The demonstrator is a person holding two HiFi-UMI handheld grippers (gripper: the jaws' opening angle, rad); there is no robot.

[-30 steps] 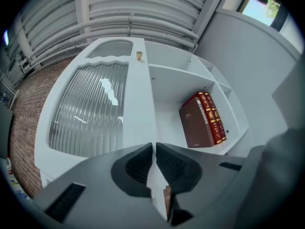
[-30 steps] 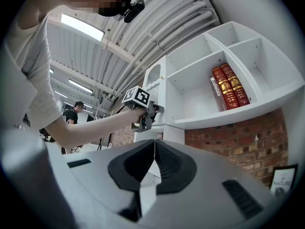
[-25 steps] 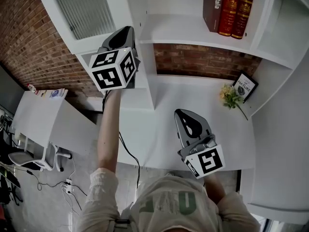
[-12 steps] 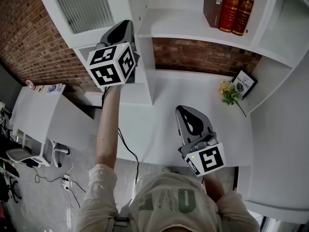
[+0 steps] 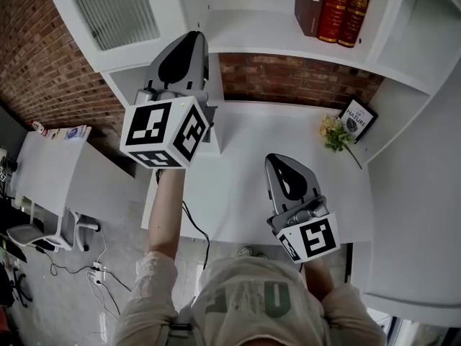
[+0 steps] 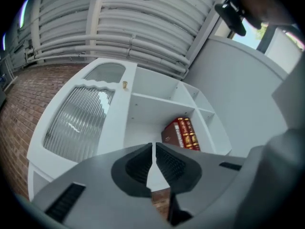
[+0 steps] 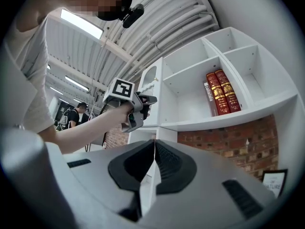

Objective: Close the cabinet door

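Note:
The white cabinet door point(image 5: 115, 9) with ribbed glass stands swung out to the left of the open shelf compartment. In the left gripper view the door point(image 6: 78, 123) fills the left, its small brass knob point(image 6: 125, 85) at its upper edge. My left gripper point(image 5: 196, 40) is raised in front of the door's inner edge, apart from it, jaws shut with nothing between them point(image 6: 153, 146). My right gripper point(image 5: 277, 161) hangs lower over the white desk point(image 5: 245, 207), also shut and empty point(image 7: 154, 143); its view shows the left gripper point(image 7: 132, 104) held up by an arm.
Red books point(image 5: 338, 6) stand on the shelf at upper right. A small yellow flower sprig point(image 5: 333, 132) and a framed card point(image 5: 356, 120) rest at the desk's back right. A brick wall point(image 5: 288, 78) backs the desk. A second table point(image 5: 43, 171) and cables lie at left.
My left gripper has drawn back from the door's edge toward me and risen; its marker cube looks larger. The right gripper has stayed put.

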